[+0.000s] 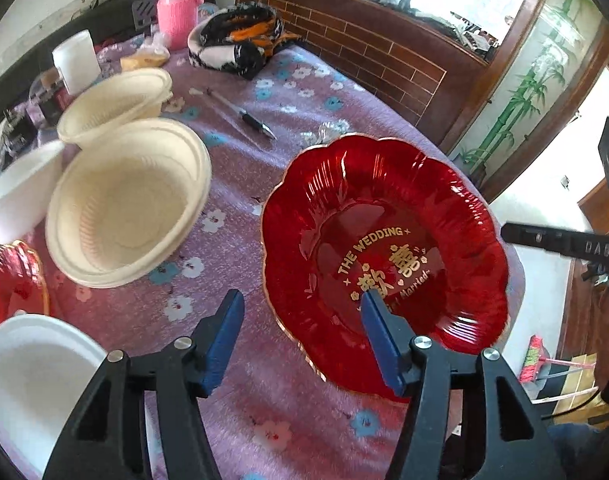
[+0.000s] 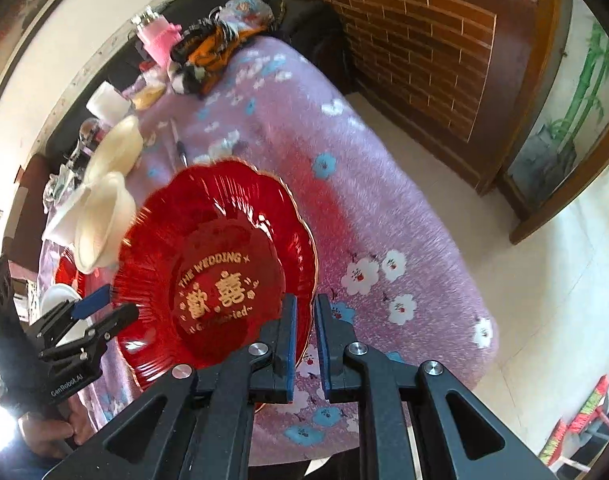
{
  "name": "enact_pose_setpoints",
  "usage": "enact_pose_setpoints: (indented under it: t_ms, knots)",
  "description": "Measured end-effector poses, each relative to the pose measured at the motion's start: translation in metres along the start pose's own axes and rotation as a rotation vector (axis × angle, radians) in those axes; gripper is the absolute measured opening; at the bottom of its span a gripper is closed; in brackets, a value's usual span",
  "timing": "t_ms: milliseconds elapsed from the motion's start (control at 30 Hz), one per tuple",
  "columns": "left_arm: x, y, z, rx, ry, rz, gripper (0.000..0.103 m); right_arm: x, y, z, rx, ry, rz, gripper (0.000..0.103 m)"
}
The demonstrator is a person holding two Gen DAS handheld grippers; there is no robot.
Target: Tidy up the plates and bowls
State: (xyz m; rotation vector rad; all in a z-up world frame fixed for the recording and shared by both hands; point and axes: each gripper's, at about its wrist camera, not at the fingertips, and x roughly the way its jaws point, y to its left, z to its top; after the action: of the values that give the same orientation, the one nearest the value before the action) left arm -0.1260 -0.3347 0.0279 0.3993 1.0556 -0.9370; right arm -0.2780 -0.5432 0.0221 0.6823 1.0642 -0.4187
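Right gripper (image 2: 304, 340) pinches the red plate (image 1: 384, 240); left gripper (image 1: 300, 312) spread. Cream bowls (image 1: 124, 200) nested; white bowl (image 1: 28, 372) remains loose.

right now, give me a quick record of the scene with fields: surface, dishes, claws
surface: purple floral cloth
main dish: red plate with gold wedding lettering
left claw: open, one finger over the red plate, one over the cloth
right claw: appears shut on the red plate's rim
bowls: near cream bowl, far cream bowl, both left of the red plate
left edge: second red plate, white plate
stray: pen
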Motion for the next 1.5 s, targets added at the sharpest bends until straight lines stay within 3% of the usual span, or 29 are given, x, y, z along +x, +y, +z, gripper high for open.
enact_pose_setpoints:
  t_ms: [167, 300, 467, 667, 900, 1100, 1300, 1400, 1500]
  knots:
    - [-0.030, 0.006, -0.004, 0.016, -0.042, 0.016, 0.066, -0.022, 0.012, 0.000, -0.002, -0.048, 0.030, 0.014]
    - [-0.054, 0.019, -0.008, -0.006, -0.076, 0.029, 0.066, -0.024, 0.035, -0.001, -0.033, -0.044, 0.074, 0.024]
    - [-0.088, 0.046, -0.016, -0.068, -0.124, 0.041, 0.066, -0.016, 0.075, -0.003, -0.100, -0.019, 0.136, 0.025]
    - [-0.129, 0.091, -0.033, -0.193, -0.181, 0.059, 0.067, -0.004, 0.122, -0.003, -0.181, 0.010, 0.195, 0.026]
    - [-0.158, 0.168, -0.066, -0.404, -0.212, 0.154, 0.068, 0.010, 0.179, -0.004, -0.286, 0.047, 0.251, 0.026]
    - [-0.151, 0.242, -0.100, -0.596, -0.157, 0.268, 0.068, 0.016, 0.217, -0.005, -0.377, 0.069, 0.275, 0.026]
    - [-0.122, 0.294, -0.115, -0.737, -0.094, 0.262, 0.068, 0.017, 0.226, -0.011, -0.415, 0.077, 0.261, 0.032]
    - [-0.107, 0.303, -0.111, -0.736, -0.072, 0.272, 0.067, 0.017, 0.224, -0.010, -0.418, 0.081, 0.249, 0.032]
    - [-0.090, 0.308, -0.105, -0.715, -0.031, 0.302, 0.053, 0.016, 0.229, -0.006, -0.426, 0.082, 0.246, 0.032]
